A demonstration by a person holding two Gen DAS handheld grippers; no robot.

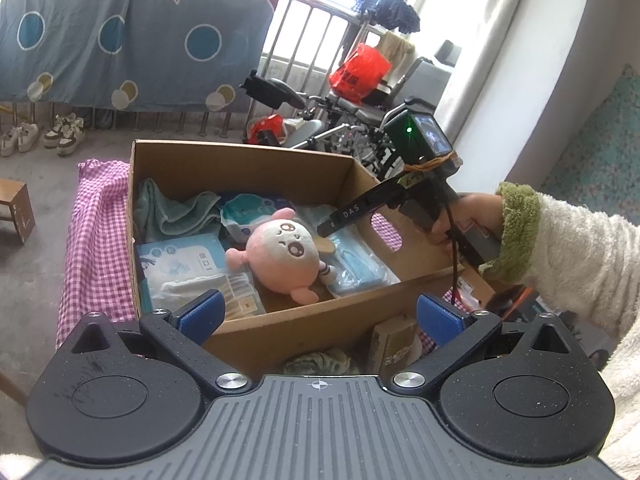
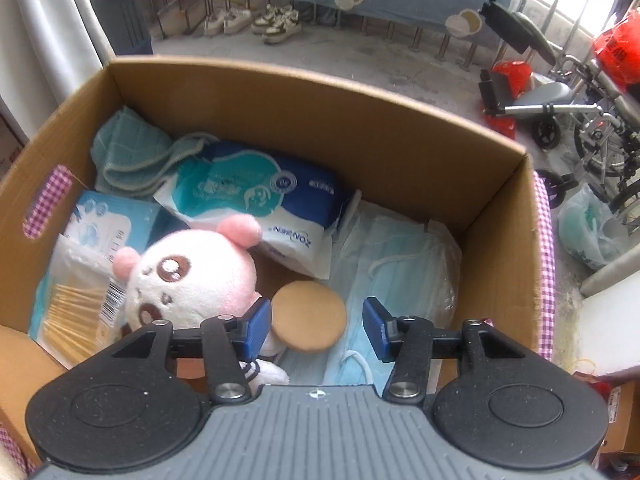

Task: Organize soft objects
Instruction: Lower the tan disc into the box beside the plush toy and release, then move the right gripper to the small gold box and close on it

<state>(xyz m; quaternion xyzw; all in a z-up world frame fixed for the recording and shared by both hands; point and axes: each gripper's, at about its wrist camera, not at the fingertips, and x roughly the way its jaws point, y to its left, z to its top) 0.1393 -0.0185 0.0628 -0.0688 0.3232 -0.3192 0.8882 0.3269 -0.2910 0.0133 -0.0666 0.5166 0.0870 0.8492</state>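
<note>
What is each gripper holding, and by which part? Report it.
Nothing is held. The right gripper is open above a tan round pad in the cardboard box; the left gripper is open and empty.

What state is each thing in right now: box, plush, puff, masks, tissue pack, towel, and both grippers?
Cardboard box: open-topped, partly filled.
Pink plush: lying in box, released.
Round tan puff: lying loose on the masks, between the open jaws.
Bagged masks: flat, sealed.
Tissue pack: unopened, tilted.
Green towel: crumpled in corner.
Right gripper: open, empty.
Left gripper: open, empty, outside box.
</note>
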